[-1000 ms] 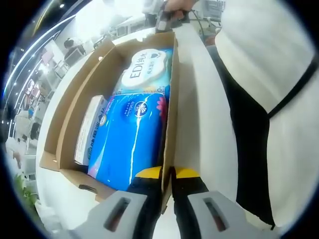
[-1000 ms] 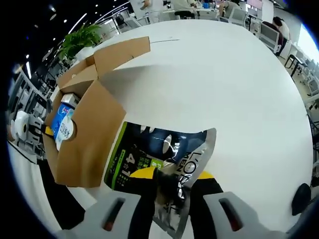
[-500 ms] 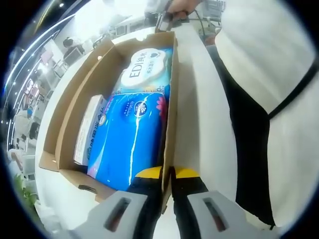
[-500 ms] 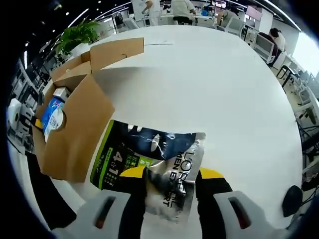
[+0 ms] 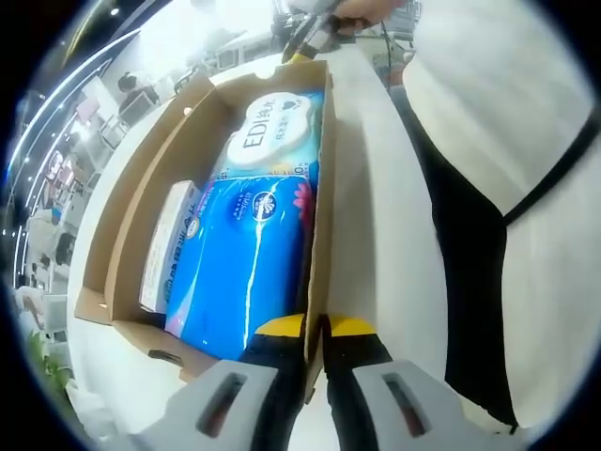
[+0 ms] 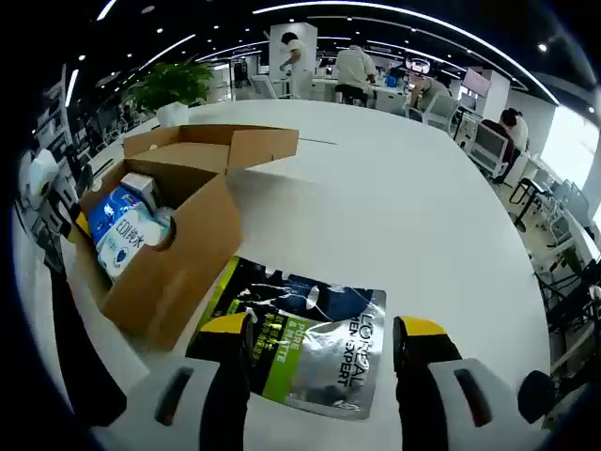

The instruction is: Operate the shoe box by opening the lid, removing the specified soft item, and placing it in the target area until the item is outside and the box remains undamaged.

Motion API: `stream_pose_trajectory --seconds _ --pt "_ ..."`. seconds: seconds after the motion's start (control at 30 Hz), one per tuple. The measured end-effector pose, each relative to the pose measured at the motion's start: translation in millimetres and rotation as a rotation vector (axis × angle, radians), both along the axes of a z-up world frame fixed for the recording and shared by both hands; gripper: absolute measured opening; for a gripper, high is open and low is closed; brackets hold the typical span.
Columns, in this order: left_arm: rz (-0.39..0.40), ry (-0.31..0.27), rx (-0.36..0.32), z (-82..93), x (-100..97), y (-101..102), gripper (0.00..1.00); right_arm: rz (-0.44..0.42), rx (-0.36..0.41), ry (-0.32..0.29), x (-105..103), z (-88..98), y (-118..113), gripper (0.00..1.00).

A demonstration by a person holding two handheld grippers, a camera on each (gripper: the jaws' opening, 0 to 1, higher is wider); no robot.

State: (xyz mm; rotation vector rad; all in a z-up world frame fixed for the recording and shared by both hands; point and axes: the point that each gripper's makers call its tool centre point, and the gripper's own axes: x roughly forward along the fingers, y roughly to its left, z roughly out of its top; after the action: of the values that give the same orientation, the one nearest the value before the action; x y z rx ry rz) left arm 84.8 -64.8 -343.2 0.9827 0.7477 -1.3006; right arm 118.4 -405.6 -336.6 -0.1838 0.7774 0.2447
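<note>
Released pouch lies flat between spread right fingers (untouched).

pouch on table beside box | wipes pack in box

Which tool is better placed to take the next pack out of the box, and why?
Right. The right tool is open, over the released sachet on the table. The left tool is shut on the cardboard box wall, steadying it.
</note>
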Motion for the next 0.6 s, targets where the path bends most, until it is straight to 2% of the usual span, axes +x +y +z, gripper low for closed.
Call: stream_pose_trajectory --seconds 0.07,0.13,0.23,0.4,0.43,0.6 --pt "-0.003 -0.001 -0.002 0.2 -0.2 0.1 0.06 0.027 -0.008 0.004 -2.7 -5.2 10.1 0.68" --pt "-0.003 0.0 -0.001 0.6 -0.4 0.1 0.06 0.061 -0.053 0.005 -3.3 -9.2 14.0 0.67" --pt "-0.006 0.0 -0.001 1.0 -0.5 0.1 0.06 0.071 -0.077 -0.012 2.0 -4.7 16.5 0.67" --pt "-0.009 0.001 -0.002 1.6 -0.4 0.0 0.06 0.107 -0.066 -0.041 7.2 5.0 19.2 0.67" --pt "-0.01 0.001 -0.003 1.8 -0.2 -0.2 0.06 0.117 -0.045 -0.034 6.2 6.4 19.7 0.67" --pt "-0.006 -0.005 -0.011 2.1 0.0 -0.3 0.06 0.098 -0.026 -0.03 5.9 2.9 11.1 0.69"
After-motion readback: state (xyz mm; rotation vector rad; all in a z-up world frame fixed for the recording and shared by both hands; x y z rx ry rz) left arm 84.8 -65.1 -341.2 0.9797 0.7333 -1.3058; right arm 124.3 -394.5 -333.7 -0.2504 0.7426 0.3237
